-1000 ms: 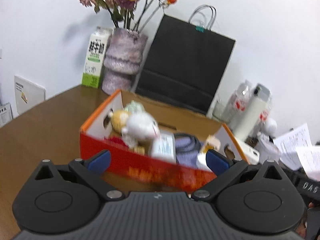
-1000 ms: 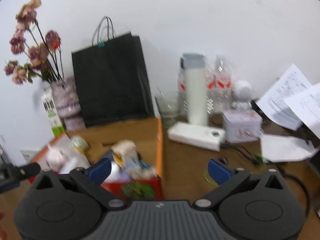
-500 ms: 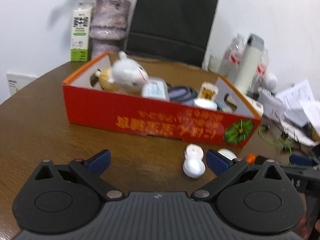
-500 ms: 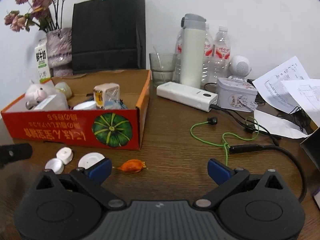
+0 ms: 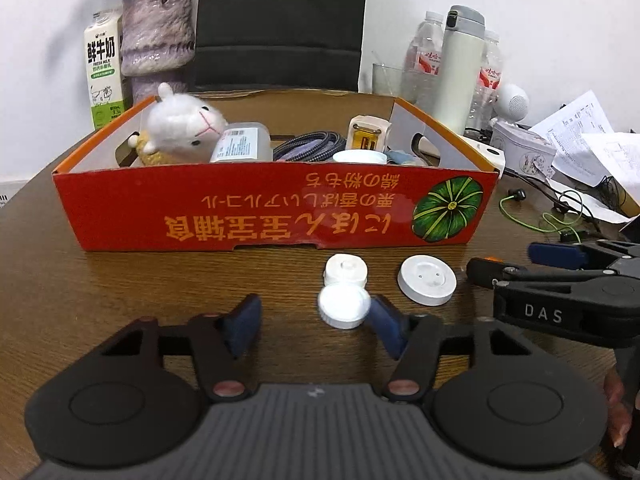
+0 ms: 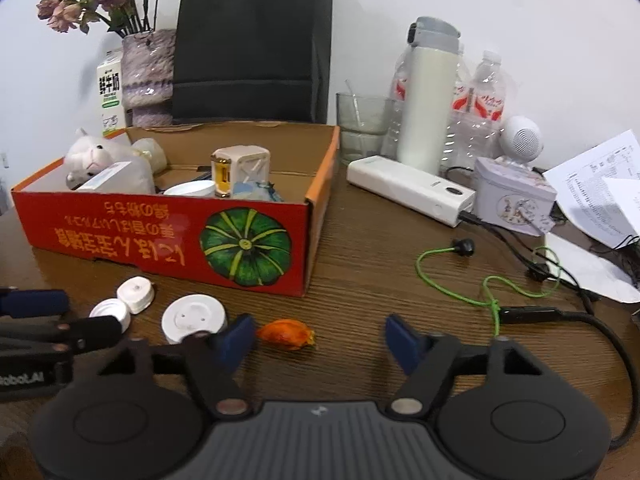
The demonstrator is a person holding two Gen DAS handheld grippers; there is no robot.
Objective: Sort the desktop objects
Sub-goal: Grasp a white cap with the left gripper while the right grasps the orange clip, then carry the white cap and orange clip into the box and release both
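- Three white caps [image 5: 344, 305] are seen from the left wrist on the surface [image 5: 120, 292] before the red box [image 5: 276, 204]; the left tool [image 5: 310, 326] is held apart, empty, one pad beside the nearest cap.
- From the right wrist, the right tool [image 6: 320, 338] is spread, empty, near an orange scrap [image 6: 286, 333].

A red cardboard box [image 5: 276, 210] with an open top and a green pumpkin print holds a white plush lamb [image 5: 182, 124], a clear bottle, a coiled cable and a small white-and-yellow cube. In front of the box lie three white round caps: a ridged one [image 5: 345, 270], a smooth one [image 5: 343, 306] touching it, and a flat disc [image 5: 427, 280] beside them. An orange dried husk [image 6: 286, 333] lies near the box's pumpkin corner.
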